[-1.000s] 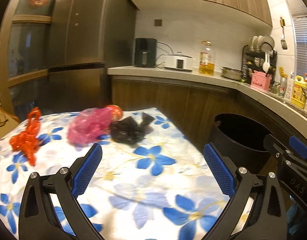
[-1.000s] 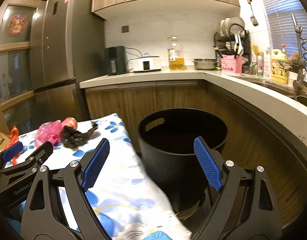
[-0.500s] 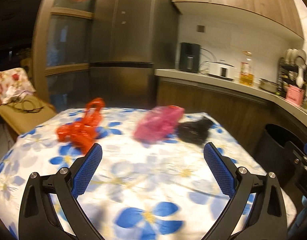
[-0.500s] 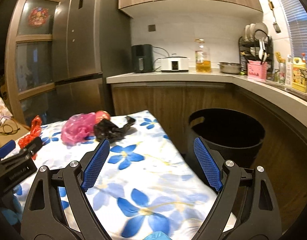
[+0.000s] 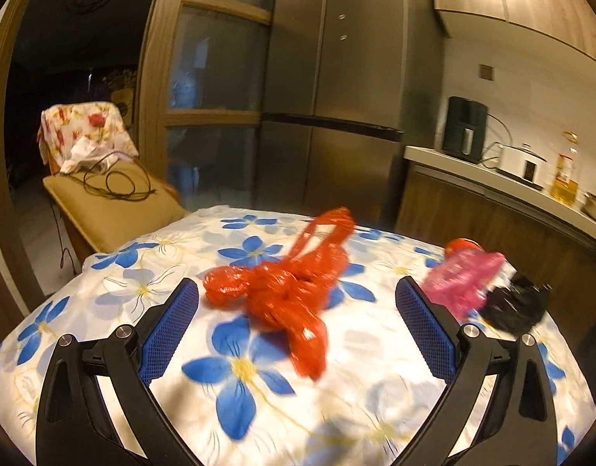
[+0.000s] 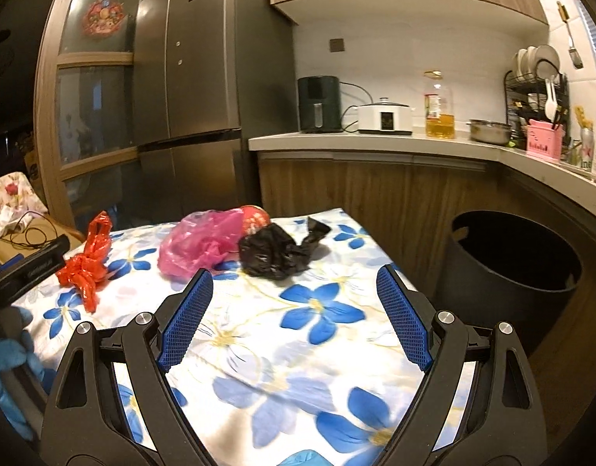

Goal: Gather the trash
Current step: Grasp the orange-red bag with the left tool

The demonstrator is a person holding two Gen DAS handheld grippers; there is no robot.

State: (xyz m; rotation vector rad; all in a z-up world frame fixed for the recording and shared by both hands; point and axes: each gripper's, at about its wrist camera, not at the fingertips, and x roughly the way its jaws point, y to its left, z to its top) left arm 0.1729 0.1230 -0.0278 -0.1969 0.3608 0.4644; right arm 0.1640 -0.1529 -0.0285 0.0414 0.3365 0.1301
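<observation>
A crumpled red plastic bag (image 5: 286, 291) lies on the flowered tablecloth (image 5: 236, 380), just ahead of my open, empty left gripper (image 5: 296, 310). It shows at the left in the right wrist view (image 6: 86, 268). A pink bag (image 6: 197, 244) with a red round thing (image 6: 255, 219) behind it and a black bag (image 6: 276, 250) lie ahead of my open, empty right gripper (image 6: 294, 299). The pink bag (image 5: 463, 275) and black bag (image 5: 513, 306) sit at the right in the left wrist view. A black trash bin (image 6: 511, 272) stands on the floor right of the table.
A fridge (image 6: 205, 89) stands behind the table. A counter (image 6: 375, 141) with appliances, an oil bottle and a dish rack runs along the back and right. A padded chair (image 5: 104, 202) with a cable and cloth is at the left. The left gripper (image 6: 26, 272) shows at the left edge.
Both grippers have swung left, away from the bin and toward the bags. The left gripper now faces the red bag close up; the right one faces the pink and black bags.
</observation>
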